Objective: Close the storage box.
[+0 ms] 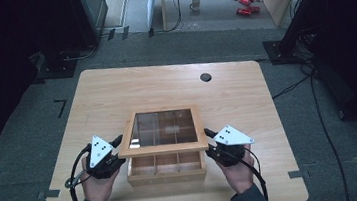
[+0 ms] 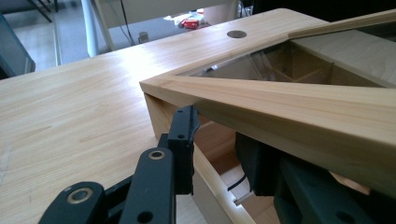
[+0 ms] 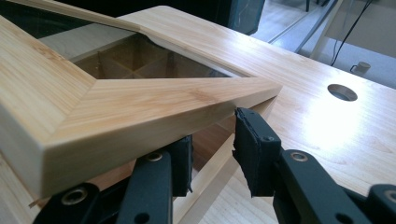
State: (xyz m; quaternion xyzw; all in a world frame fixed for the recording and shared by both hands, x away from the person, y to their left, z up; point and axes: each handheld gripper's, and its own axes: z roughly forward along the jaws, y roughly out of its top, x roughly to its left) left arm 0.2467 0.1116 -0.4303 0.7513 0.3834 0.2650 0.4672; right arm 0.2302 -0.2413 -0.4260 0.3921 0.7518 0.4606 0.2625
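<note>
Lid point(image 1: 165, 129) propped on both open grippers' jaws.

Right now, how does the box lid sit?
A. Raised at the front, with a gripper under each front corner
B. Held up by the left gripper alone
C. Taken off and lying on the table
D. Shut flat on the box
A: the lid stands lifted off the box at its near edge, with the left gripper and the right gripper each under a front corner.
</note>
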